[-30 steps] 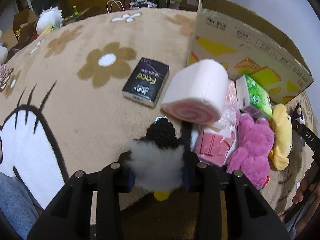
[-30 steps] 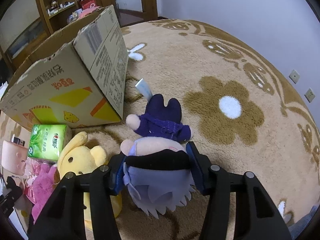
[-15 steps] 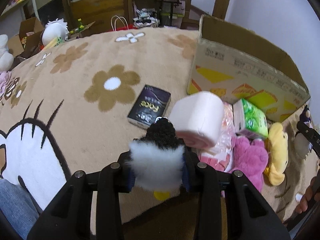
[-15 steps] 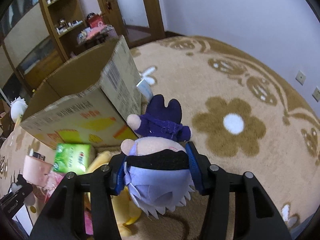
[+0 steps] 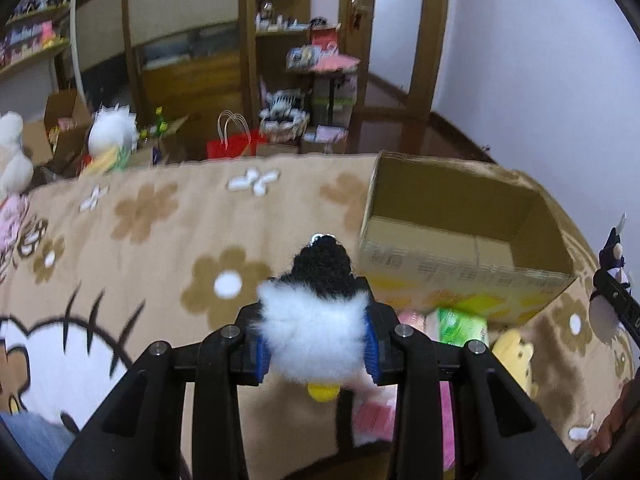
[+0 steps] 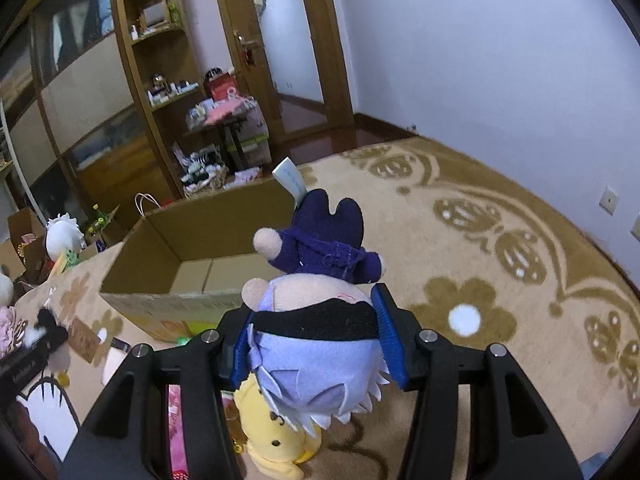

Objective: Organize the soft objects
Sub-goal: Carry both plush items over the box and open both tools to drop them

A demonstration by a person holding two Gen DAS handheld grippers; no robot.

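A tan carpet (image 6: 500, 264) with brown flower shapes and white centres covers the floor, bordered on the right by a darker scroll pattern. Beyond its far edge lies glossy dark wooden floor (image 6: 320, 140). The right wall (image 6: 500, 60) is plain pale white with wall sockets (image 6: 609, 200). Far left stand wooden shelving units (image 6: 152, 60) cluttered with small items, beside a wooden door (image 6: 280, 32).

A: What do the tools look like?

B: The left gripper (image 5: 316, 344) and the right gripper (image 6: 318, 338) share a build: matte black plastic arms, a round silver screw on each link, blue ribbed pads (image 6: 390, 340) inside the fingers.

A: Any clothing?

B: Blue denim (image 5: 28, 436) at the near left corner of the left view.
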